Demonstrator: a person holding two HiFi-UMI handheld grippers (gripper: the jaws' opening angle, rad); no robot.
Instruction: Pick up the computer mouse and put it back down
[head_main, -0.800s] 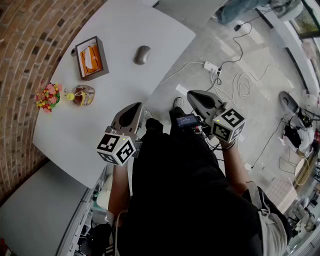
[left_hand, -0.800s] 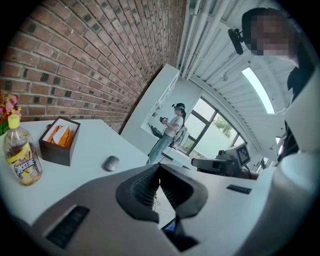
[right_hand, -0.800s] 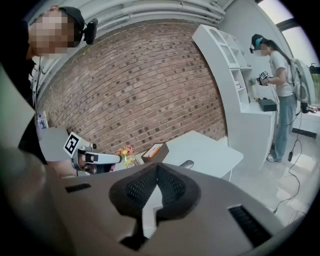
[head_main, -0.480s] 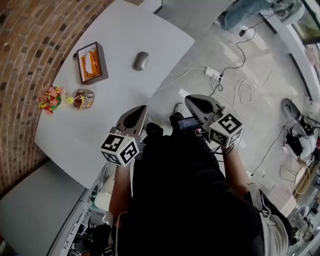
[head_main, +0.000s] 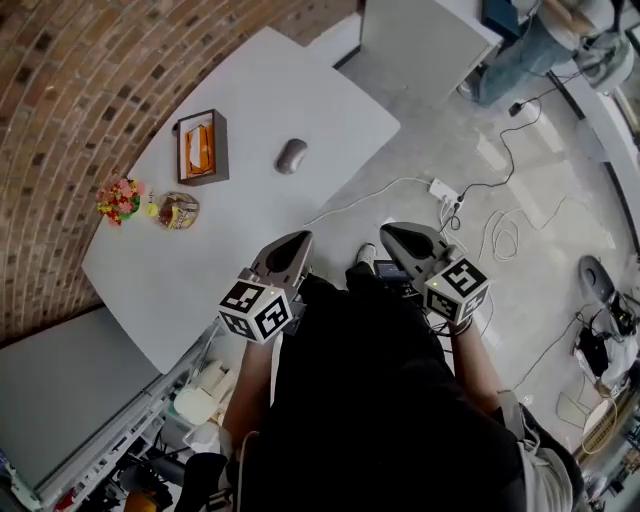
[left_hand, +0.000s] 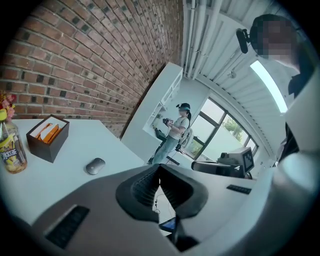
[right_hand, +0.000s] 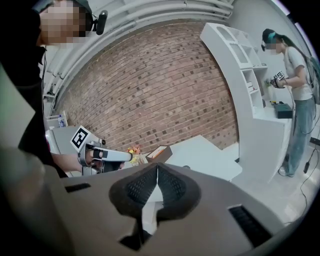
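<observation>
Head view: the mouse (head_main: 291, 156) lies on the white surface (head_main: 200, 250), well ahead of the left tool (head_main: 298, 240) and apart from it. A dark box (head_main: 202, 147) with orange contents sits left of the mouse. The left tool and the right tool (head_main: 392, 233) are both clenched, grasping nothing, the right one over the floor (head_main: 520, 230).

The head view looks steeply down from high above the person onto the table (head_main: 250, 90) and floor (head_main: 520, 230). Each gripper view sits close behind its own jaws, low and nearly level. The left faces across the table, and the right faces the brick wall (right_hand: 150, 95). All three share the table and box (head_main: 201, 147).
</observation>
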